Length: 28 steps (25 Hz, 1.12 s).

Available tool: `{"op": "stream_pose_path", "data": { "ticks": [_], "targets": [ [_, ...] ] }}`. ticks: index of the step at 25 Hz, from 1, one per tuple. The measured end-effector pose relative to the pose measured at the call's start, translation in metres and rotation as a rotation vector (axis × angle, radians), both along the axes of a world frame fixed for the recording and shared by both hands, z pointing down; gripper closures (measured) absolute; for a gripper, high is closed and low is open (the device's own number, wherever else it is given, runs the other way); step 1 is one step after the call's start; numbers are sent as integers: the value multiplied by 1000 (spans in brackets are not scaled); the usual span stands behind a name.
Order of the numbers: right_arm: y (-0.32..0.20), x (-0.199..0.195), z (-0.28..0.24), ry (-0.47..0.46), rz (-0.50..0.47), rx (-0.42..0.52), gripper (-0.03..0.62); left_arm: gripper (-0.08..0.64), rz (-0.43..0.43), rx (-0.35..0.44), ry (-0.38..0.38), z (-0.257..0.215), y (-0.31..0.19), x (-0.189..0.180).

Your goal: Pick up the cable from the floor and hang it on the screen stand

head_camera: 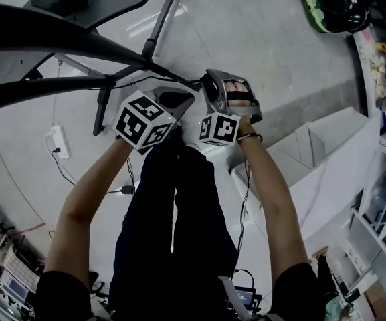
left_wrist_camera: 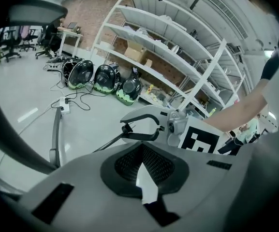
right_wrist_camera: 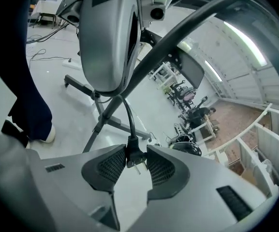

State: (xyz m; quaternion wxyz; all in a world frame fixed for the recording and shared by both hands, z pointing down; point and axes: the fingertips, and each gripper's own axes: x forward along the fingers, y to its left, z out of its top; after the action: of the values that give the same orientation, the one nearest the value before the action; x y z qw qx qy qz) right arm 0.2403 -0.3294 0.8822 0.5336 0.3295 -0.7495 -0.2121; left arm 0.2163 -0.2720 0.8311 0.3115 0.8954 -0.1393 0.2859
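right gripper: jaws part-way apart and clamped on the plug of the black cable, pads bearing on the plug's flat sides, prongs pointing back toward the camera. left gripper: jaws closed, pads together, and i see nothing between them in its own view. the cord runs close past its tip, but i cannot confirm a pinch there. location of the cable: plug end is off the floor in the right jaws, close under the dark slanting arm of the screen stand. the cord rises from the plug, bends over and drops toward the stand's legs. handling, in my judgement: light, thin and limp, with the moulded plug the only stiff part, so the present hold on the plug body is the sound one. i would keep off the prongs. the sheath looks smooth and could creep through a loose grip. i expect the slack to swing, so a second hold further along the cord would help drape it over the arm.
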Motion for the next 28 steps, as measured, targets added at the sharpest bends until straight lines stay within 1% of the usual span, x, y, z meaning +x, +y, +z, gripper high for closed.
{"op": "stream_pose_path", "data": {
  "ticks": [3, 6, 12, 15, 19, 23, 28],
  "targets": [
    [20, -12, -38, -22, -1, 8, 443, 560, -38, -15, -1, -27, 21, -15],
    [41, -27, -71, -28, -19, 16, 443, 560, -78, -24, -19, -50, 39, -36],
    [60, -44, -124, -10, -73, 38, 444, 560, -163, -3, -57, -92, 53, -74],
    [64, -48, -151, -9, -84, 47, 447, 560, -210, -1, -47, -114, 56, -80],
    [70, -55, -178, -10, -103, 70, 453, 560, -275, 5, -5, -138, 63, -82],
    [77, -60, -204, -1, -141, 105, 453, 560, -301, 7, 14, -153, 75, -83],
    [90, -65, -237, 17, -208, 147, 454, 560, -326, 1, 19, -171, 89, -86]
  ]
}}
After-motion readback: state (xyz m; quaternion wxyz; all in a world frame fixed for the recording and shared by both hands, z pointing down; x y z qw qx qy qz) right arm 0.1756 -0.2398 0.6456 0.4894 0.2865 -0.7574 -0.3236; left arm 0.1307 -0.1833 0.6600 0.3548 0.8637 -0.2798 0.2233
